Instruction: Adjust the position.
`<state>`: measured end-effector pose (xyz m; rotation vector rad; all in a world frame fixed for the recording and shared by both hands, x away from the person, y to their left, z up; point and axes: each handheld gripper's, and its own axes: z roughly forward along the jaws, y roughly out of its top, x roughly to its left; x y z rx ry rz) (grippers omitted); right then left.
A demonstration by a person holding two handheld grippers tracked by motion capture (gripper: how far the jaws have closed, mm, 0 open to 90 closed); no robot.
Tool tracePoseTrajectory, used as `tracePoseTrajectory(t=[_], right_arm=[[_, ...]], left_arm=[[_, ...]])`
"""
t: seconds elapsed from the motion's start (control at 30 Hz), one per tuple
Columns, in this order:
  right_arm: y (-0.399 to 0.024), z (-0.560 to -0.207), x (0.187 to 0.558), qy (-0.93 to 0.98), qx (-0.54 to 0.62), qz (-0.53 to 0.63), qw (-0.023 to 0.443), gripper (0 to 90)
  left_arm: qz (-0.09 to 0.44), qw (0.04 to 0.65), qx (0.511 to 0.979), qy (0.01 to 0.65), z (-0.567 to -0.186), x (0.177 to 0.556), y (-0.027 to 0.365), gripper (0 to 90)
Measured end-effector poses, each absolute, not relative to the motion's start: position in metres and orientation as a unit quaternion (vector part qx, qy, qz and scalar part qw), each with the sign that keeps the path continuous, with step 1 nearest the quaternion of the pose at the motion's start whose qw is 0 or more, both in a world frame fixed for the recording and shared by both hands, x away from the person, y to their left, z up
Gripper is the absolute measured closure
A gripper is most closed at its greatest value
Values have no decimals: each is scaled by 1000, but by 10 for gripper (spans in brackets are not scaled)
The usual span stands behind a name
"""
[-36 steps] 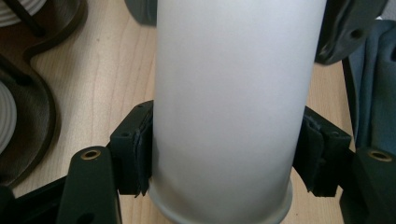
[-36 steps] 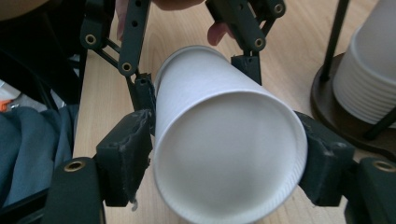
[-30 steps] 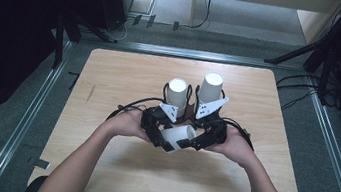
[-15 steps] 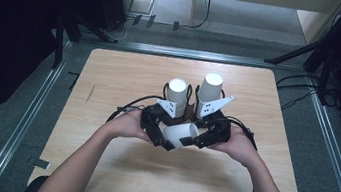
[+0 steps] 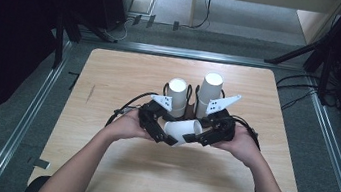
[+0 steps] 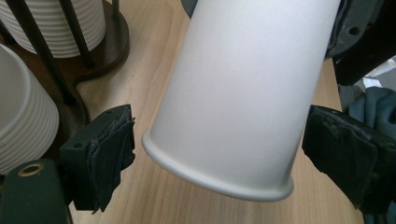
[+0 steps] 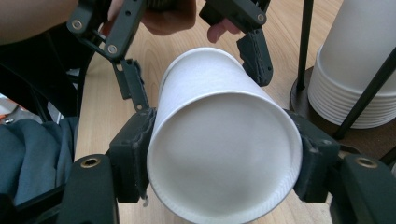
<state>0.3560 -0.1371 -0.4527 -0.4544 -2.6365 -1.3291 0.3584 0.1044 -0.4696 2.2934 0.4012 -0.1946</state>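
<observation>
A white paper cup [image 5: 181, 129] lies sideways just above the wooden table [image 5: 126, 74], between both hands. My right gripper [image 7: 224, 154] is shut on its base end, with both pads [image 7: 133, 149] pressed against the wall. The cup's rolled rim [image 6: 210, 179] points into my left gripper [image 6: 224, 158], whose jaws have just been opening. They stand on either side of the cup, and a gap shows beside the left pad [image 6: 105, 154]. In the high view my left gripper [image 5: 169, 136] and right gripper [image 5: 196, 134] meet at the cup.
Just behind the grippers, two upside-down stacks of white cups [image 5: 177, 96] [image 5: 210, 89] stand in a dark holder with thin black rods [image 7: 306, 42]. Cables trail from both grippers. The table ends in metal rails [image 5: 29, 116] on either side.
Both hands and the cup stay where they were. The left jaws look slightly wider around the cup's rim end than a second ago.
</observation>
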Motion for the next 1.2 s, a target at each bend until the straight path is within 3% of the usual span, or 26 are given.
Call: tracePoseTrajectory(t=[0.4, 0.67, 1.1, 1.2], right_arm=[[-140, -447, 355, -868, -155, -465, 78, 339], [-145, -445, 357, -858, -158, -482, 88, 338], [-145, -446, 357, -858, -157, -479, 98, 341], [-145, -446, 356, -861, -155, -476, 89, 282]], left_arm=[[-80, 421, 890, 156, -474, 354, 99, 101], [-77, 445, 878, 157, -473, 354, 105, 185], [-79, 432, 887, 144, -471, 353, 106, 256], [-81, 431, 886, 147, -470, 353, 107, 256]])
